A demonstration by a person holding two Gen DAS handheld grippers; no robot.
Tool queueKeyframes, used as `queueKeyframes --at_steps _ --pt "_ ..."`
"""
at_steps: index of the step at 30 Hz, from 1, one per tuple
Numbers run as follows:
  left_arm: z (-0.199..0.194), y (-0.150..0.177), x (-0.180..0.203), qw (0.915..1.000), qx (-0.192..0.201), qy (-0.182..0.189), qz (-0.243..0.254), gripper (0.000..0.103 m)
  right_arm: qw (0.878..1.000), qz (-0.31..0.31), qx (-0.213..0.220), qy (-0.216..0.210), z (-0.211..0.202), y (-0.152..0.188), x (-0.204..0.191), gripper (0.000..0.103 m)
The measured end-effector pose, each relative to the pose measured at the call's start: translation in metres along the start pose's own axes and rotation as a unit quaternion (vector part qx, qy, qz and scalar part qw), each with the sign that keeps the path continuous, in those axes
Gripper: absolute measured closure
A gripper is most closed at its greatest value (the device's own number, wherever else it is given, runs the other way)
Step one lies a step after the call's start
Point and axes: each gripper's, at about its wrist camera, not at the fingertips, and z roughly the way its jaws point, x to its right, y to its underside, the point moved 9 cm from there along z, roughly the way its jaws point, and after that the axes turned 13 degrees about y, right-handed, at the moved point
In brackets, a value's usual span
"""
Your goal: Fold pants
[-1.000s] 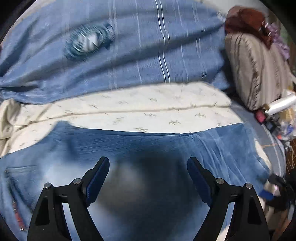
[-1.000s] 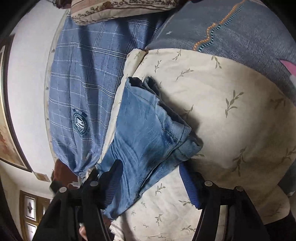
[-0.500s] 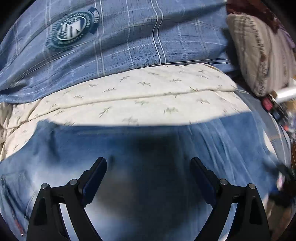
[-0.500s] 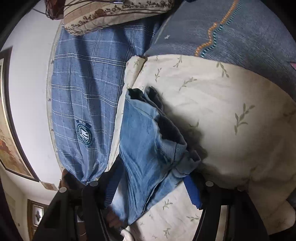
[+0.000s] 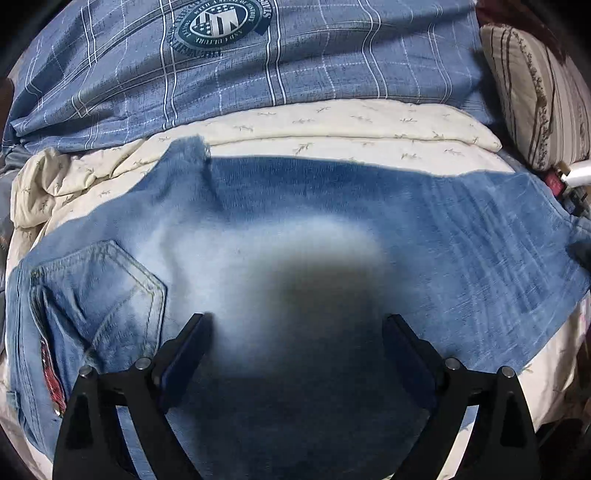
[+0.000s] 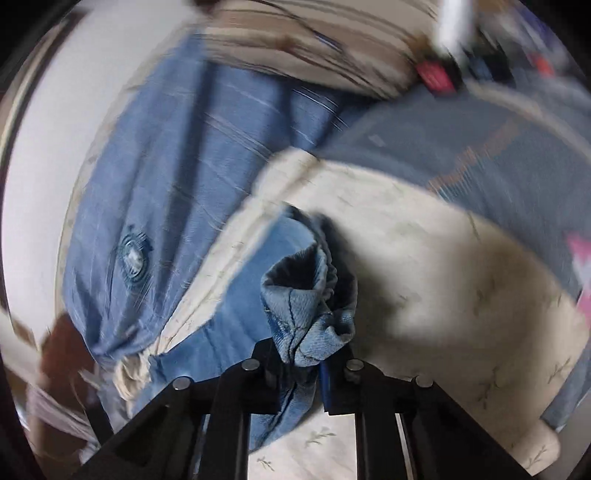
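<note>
Blue denim pants (image 5: 332,236) lie spread across a cream leaf-print quilt (image 5: 332,125), back pocket (image 5: 107,291) at the left. My left gripper (image 5: 297,332) is open and hovers just above the middle of the pants, touching nothing that I can see. In the right wrist view my right gripper (image 6: 301,360) is shut on the bunched leg end of the pants (image 6: 310,317) and lifts it off the quilt (image 6: 443,280). That view is motion-blurred.
A blue plaid cover with a round crest (image 5: 221,26) lies beyond the quilt. A striped pillow (image 5: 539,88) sits at the far right, with small red and white items (image 5: 565,177) beside it. A grey-blue blanket (image 6: 480,140) borders the quilt.
My right gripper has closed on the pants' leg end and lifted it. My left gripper has moved along the pants so the back pocket now shows.
</note>
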Motion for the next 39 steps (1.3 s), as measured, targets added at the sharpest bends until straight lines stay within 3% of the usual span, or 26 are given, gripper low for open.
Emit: queueKeyframes --at_steps 4,8,11,15,17,20,21,22,24,25,27,29,31,33,35,38,39 --pt "-0.027 -0.013 -0.014 0.9977 0.053 0.028 -0.032 0.007 0.992 -0.106 0.072 -0.006 -0.026 0.007 -0.057 0.089" --pt "-0.053 -0.020 -0.038 0.9935 0.101 0.017 -0.049 0.007 0.978 -0.182 0.096 -0.026 -0.036 0.031 -0.108 0.089" --pt "-0.067 -0.025 -0.060 0.9906 0.122 0.011 -0.059 0.007 0.969 -0.227 0.088 -0.048 -0.035 0.057 -0.142 0.090" --pt "-0.079 -0.020 -0.082 0.9885 0.134 0.003 -0.070 0.007 0.959 -0.272 0.043 -0.073 -0.018 0.101 -0.176 0.089" --pt "-0.085 -0.019 -0.092 0.9875 0.138 0.002 -0.076 0.007 0.952 -0.296 -0.002 -0.073 0.000 0.128 -0.190 0.088" --pt "-0.087 -0.017 -0.100 0.9871 0.139 -0.006 -0.079 0.007 0.936 -0.334 -0.106 -0.042 0.037 0.174 -0.194 0.082" --pt "-0.086 -0.016 -0.102 0.9875 0.137 -0.007 -0.079 0.007 0.929 -0.351 -0.111 -0.025 0.043 0.183 -0.194 0.081" --pt "-0.084 -0.016 -0.102 0.9879 0.134 -0.006 -0.078 0.007 0.925 -0.367 -0.093 -0.023 0.039 0.184 -0.197 0.079" --pt "-0.082 -0.017 -0.100 0.9883 0.134 0.000 -0.073 0.007 0.914 -0.390 -0.097 -0.060 0.028 0.188 -0.203 0.059" --pt "-0.082 -0.017 -0.098 0.9883 0.135 0.002 -0.071 0.007 0.912 -0.385 -0.110 -0.091 0.022 0.191 -0.203 0.036" --pt "-0.082 -0.020 -0.092 0.9879 0.141 0.005 -0.065 0.007 0.907 -0.384 -0.109 -0.133 0.005 0.189 -0.202 0.032" --pt "-0.082 -0.024 -0.084 0.9873 0.147 0.010 -0.059 0.007 0.909 -0.387 -0.074 -0.138 -0.006 0.175 -0.195 0.032" --pt "-0.078 -0.029 -0.074 0.9868 0.154 0.009 -0.050 0.007 0.920 -0.370 -0.038 -0.123 -0.011 0.152 -0.180 0.032" --pt "-0.074 -0.036 -0.064 0.9864 0.160 0.003 -0.038 0.007 0.933 -0.341 -0.030 -0.112 -0.009 0.132 -0.166 0.033" --pt "-0.070 -0.043 -0.052 0.9853 0.170 -0.007 -0.020 0.007 0.943 -0.319 -0.023 -0.096 -0.007 0.115 -0.154 0.046" --pt "-0.067 -0.052 -0.029 0.9815 0.190 -0.019 0.019 0.008 0.945 -0.323 -0.017 -0.053 0.000 0.106 -0.139 0.066" --pt "-0.065 -0.054 -0.021 0.9804 0.194 -0.016 0.032 0.008 0.944 -0.328 -0.017 -0.043 0.001 0.107 -0.136 0.066"
